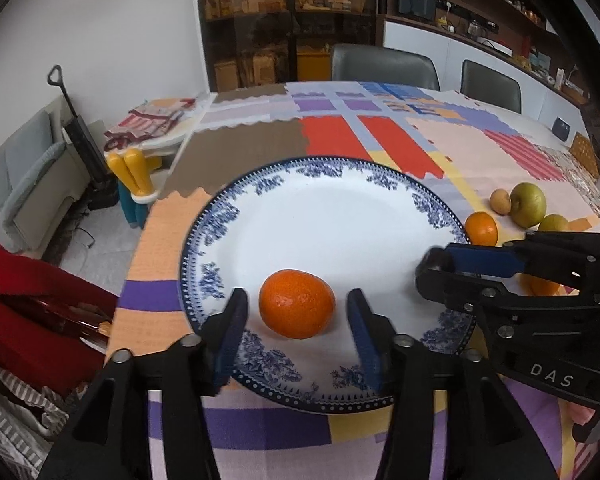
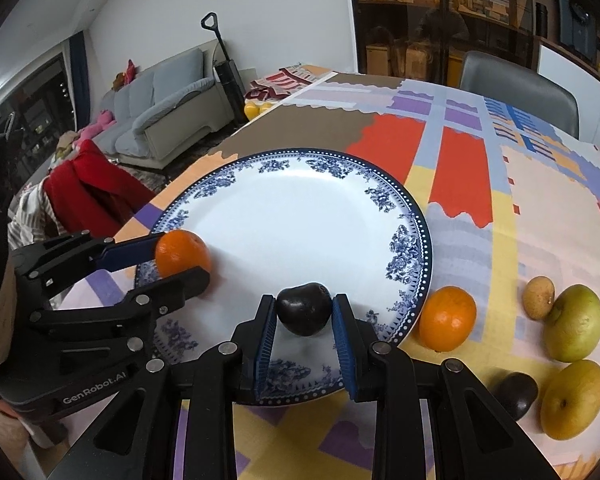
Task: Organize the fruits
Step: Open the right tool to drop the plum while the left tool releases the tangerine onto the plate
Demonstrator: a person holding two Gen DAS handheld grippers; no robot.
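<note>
A blue-rimmed white plate (image 1: 236,216) (image 2: 380,196) lies on the patterned tablecloth. An orange (image 1: 297,303) (image 2: 180,253) rests on the plate between the open fingers of my left gripper (image 1: 296,316) (image 2: 180,264), with gaps on both sides. My right gripper (image 2: 304,314) (image 1: 440,272) is shut on a dark plum (image 2: 305,308) just above the plate's near rim. In the left wrist view the plum is hidden.
Loose fruit lies on the cloth right of the plate: another orange (image 2: 447,318) (image 1: 481,229), a small brown fruit (image 2: 538,297), two yellow-green apples (image 2: 576,322) (image 2: 572,398), another dark plum (image 2: 516,395). Chairs stand at the table's far side.
</note>
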